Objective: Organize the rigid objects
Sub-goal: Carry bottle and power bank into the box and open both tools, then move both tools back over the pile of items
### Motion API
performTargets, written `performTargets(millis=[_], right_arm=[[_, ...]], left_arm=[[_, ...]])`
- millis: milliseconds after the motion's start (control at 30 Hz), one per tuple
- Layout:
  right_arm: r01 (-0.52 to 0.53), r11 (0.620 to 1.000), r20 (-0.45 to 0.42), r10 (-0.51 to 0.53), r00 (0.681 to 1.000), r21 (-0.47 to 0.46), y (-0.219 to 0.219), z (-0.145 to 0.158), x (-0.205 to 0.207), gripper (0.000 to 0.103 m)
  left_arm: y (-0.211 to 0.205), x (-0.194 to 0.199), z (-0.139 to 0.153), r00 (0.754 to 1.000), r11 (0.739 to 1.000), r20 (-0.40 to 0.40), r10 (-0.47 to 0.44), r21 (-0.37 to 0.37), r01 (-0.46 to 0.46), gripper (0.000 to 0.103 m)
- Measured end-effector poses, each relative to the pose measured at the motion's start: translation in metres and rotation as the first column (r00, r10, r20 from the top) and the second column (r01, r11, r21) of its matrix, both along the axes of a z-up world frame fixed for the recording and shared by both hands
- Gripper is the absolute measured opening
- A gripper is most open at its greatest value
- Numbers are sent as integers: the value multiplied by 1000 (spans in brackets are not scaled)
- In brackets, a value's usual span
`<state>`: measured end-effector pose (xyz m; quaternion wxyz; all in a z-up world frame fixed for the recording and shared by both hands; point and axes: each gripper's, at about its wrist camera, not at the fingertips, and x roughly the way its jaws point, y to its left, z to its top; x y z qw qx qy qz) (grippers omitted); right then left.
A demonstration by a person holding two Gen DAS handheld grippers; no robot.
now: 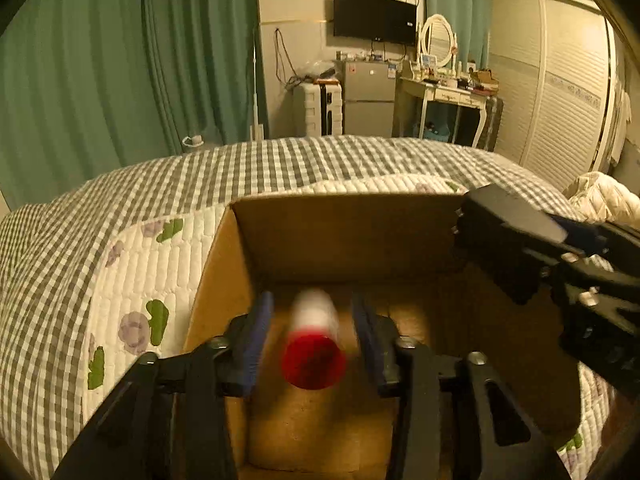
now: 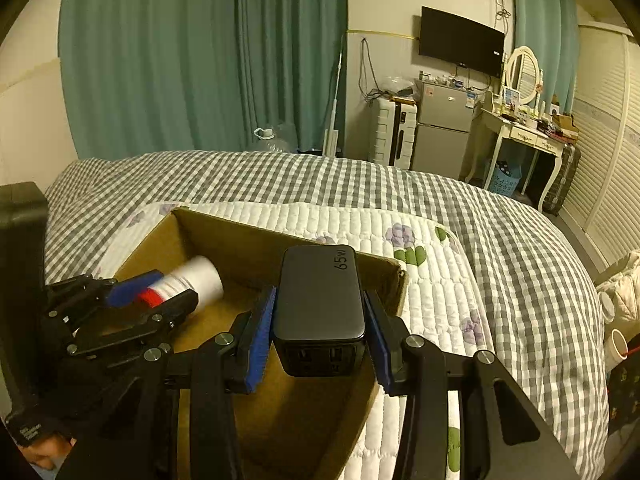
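The white bottle with a red cap [image 1: 314, 340] lies between the fingers of the left tongs [image 1: 312, 340], cap end toward the camera, above the floor of the cardboard box [image 1: 340, 236]. It is smeared by motion blur and there is a visible gap between it and each blue pad, so the left tongs stand wide and the bottle looks released, probably dropping into the box; whether it already touches the floor I cannot tell. In the right wrist view the same bottle [image 2: 196, 280] sits at the tip of the left tongs [image 2: 160, 292], over the box's near-left part.

The black 65W charger [image 2: 320, 304] is clamped by its two long sides in the right tongs [image 2: 320, 332], ports facing the camera, held over the open box [image 2: 248, 240] just inside its right wall. From the left view the right tongs [image 1: 504, 256] come in from the right with the charger [image 1: 508, 216] above the box edge.

By my reading, one object is going in now and the charger is next; it only needs lowering and letting go. The box floor ahead of both tongs appears bare, though dim light and the tongs themselves hide much of it, so other contents cannot be ruled out. The bottle's label is unreadable. The box rests on a floral quilted pad [image 2: 440, 280] over a checked bedspread [image 2: 360, 184]
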<state>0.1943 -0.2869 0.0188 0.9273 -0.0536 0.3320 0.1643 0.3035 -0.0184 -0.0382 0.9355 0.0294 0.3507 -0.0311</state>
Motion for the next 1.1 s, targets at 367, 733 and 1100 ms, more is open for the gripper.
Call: performTargets(millis=[367,733,1100], right_arm=[[34,997,4,-34,999,68,-6,15,2,50],[102,993,98,-108,989,63,-34,113,-66,55],[124,991,116,-130,985,58,-57,171,-190,55]], left_arm=[[12,-18,29,999,999,34,26,-20,-25,50],[8,-103,110,994,999,102,29,21,-32,50],[11,-208,175,986,999,161,42,-19,-40,57]])
